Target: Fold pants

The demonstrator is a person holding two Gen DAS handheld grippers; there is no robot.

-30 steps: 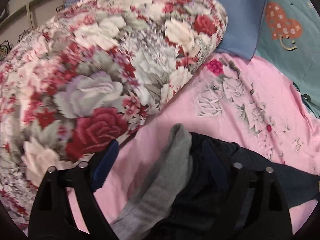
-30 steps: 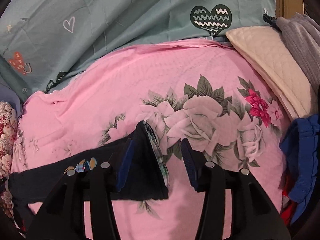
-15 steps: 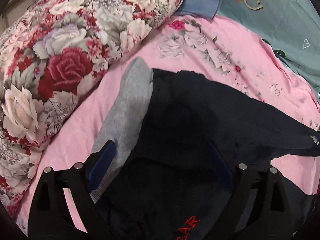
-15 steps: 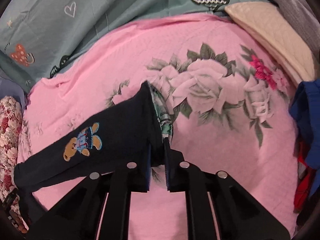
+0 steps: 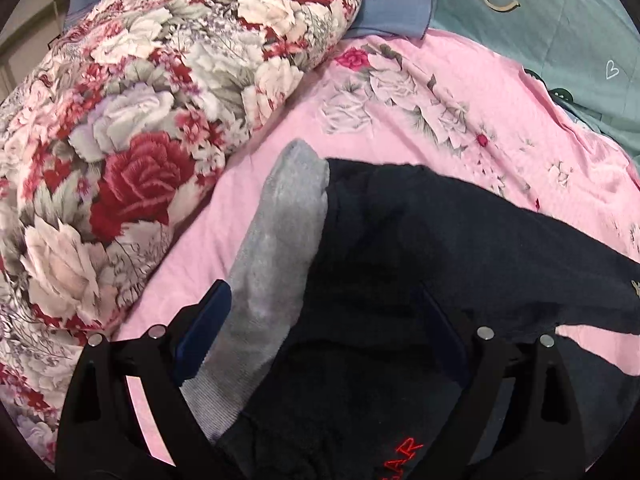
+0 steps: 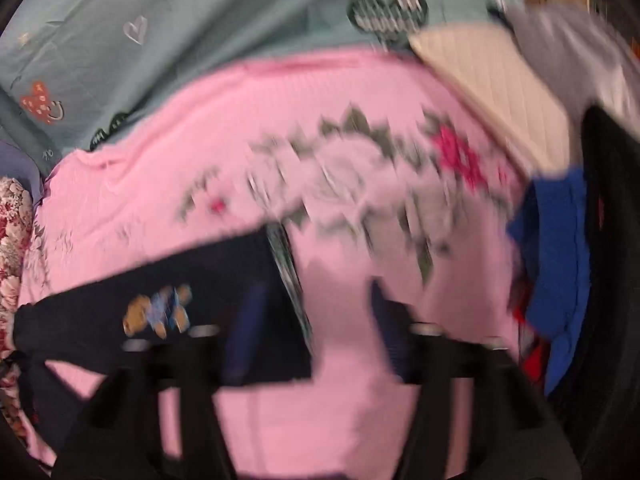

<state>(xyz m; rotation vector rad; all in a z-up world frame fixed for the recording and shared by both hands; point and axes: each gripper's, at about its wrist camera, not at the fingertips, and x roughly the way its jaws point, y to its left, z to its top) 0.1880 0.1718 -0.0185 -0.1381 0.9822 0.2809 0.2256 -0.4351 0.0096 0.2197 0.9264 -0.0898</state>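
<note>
Left gripper (image 5: 324,328): angled down over the waist end of the pants; jaws stood wide apart, closed on nothing, the left pad just beside the grey waistband and the right pad over dark fabric.
Right gripper (image 6: 316,320): low over the leg end, pointing toward the head of the bed; jaws spread well apart, gripping nothing, the left pad over the dark leg and the right pad over bare sheet. This view was motion-blurred.
Pants (image 5: 420,264): dark navy, lying on the pink sheet, red lettering near the bottom edge of the left view, one leg running off to the right.
Grey waistband (image 5: 280,252): folded up along the pants' left side.
Bear patch (image 6: 158,312): on the leg, left of the right gripper.
Pink sheet (image 6: 280,120): floral, under everything.
Floral quilt (image 5: 140,120): bundled left of the pants.
Blue garment (image 6: 556,256): at the sheet's right edge.
</note>
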